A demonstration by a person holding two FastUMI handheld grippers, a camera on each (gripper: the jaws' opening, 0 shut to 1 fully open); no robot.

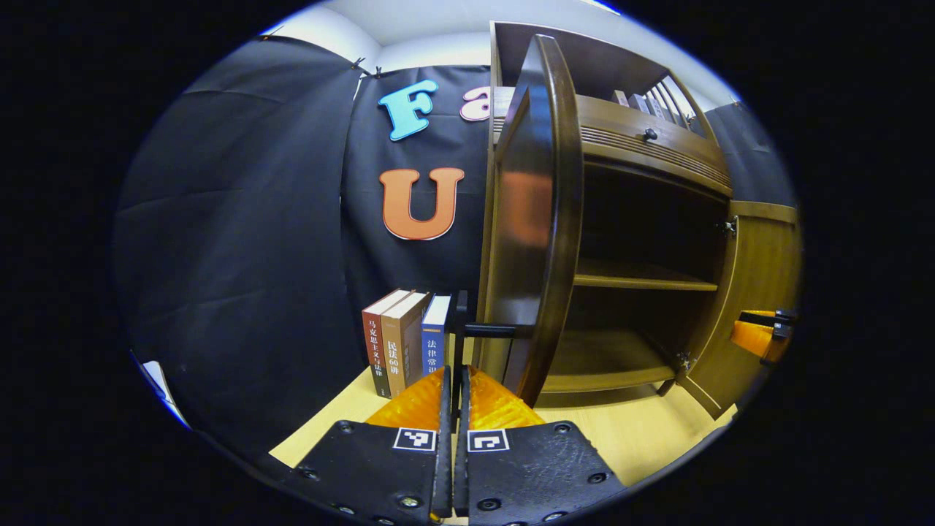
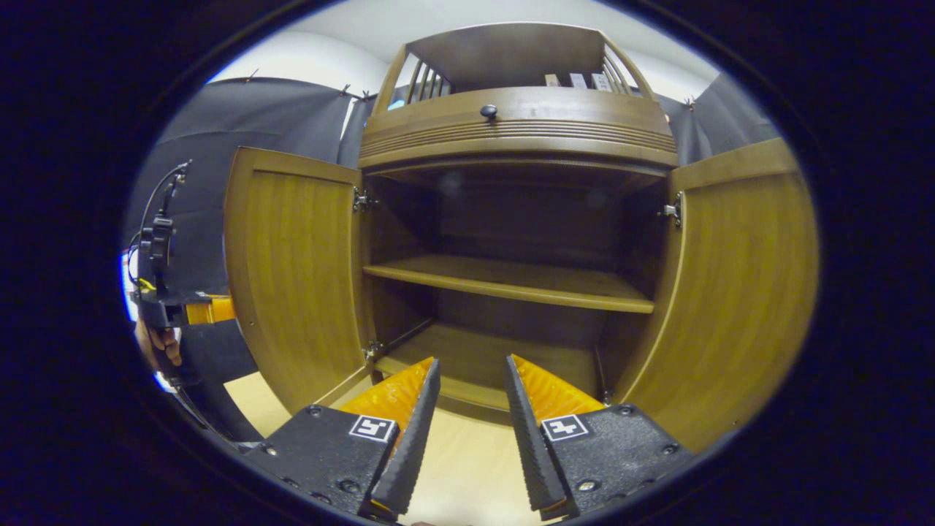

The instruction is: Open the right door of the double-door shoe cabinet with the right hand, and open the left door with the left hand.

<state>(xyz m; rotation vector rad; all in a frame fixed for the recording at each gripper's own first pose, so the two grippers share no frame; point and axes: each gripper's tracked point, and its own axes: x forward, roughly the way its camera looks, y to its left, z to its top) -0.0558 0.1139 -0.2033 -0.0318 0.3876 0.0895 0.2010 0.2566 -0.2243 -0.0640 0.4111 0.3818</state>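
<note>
Left gripper view has the left gripper (image 1: 454, 380) low over the wooden floor (image 1: 643, 431), its jaws pressed together on nothing, just short of the left door (image 1: 537, 219), which stands swung wide, edge-on. Three books (image 1: 405, 340) stand upright by the cabinet's left side. Right gripper view faces the shoe cabinet (image 2: 511, 124) head-on: the right door (image 2: 738, 292) and left door both hang open, baring two shelves (image 2: 511, 281). The right gripper (image 2: 471, 376) hovers before the lower shelf, jaws apart.
</note>
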